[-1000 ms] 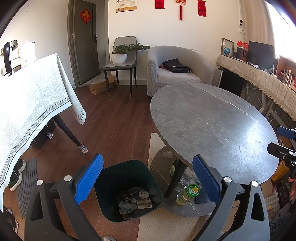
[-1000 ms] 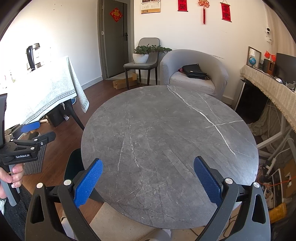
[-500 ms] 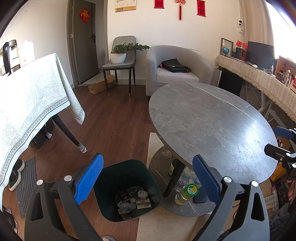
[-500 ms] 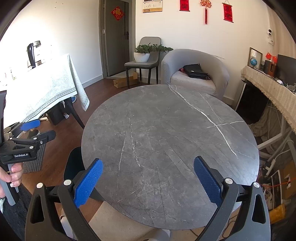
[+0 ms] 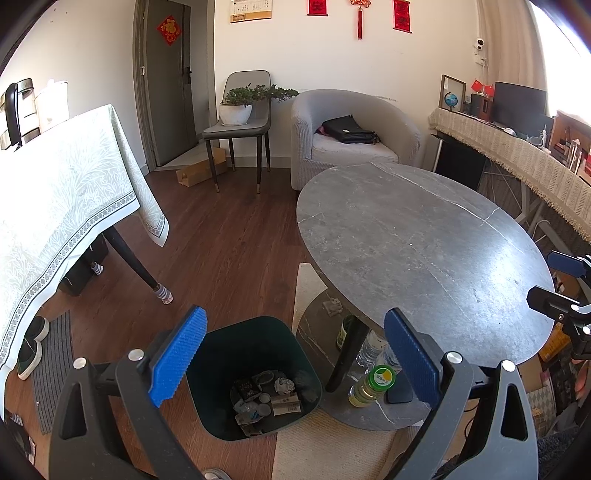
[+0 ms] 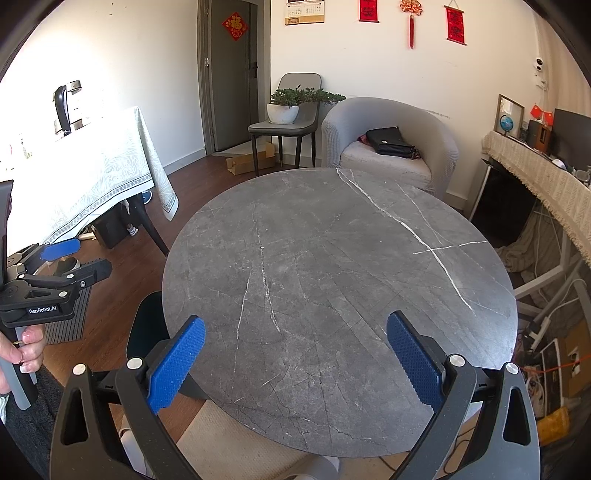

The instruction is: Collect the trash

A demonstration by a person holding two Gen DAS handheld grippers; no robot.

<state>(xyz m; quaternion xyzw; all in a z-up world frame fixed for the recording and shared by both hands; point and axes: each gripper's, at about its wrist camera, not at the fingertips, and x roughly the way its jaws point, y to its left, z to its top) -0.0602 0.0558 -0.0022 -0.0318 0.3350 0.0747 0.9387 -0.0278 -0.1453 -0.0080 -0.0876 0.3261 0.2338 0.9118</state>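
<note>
Two claws wide apart, bin (image 5: 255,354) upright, mouth up w/ trash (image 5: 266,398)

The one clearly readable text is "GenRobot.AI", in small white letters on the black body of the left hand-held gripper (image 6: 61,267), seen from the right wrist view. A red diamond sign (image 6: 235,26) on the door carries a gold character, too small to read. The red scrolls (image 6: 455,25) on the wall bear dark characters that cannot be made out. The wall calendar (image 6: 304,12) shows rows of numbers, too fine to read. In the left wrist view, the bottle (image 5: 372,386) under the table has a green and yellow cap label that is illegible, and the packets in the trash bin (image 5: 221,339) show print too blurred to read.
</note>
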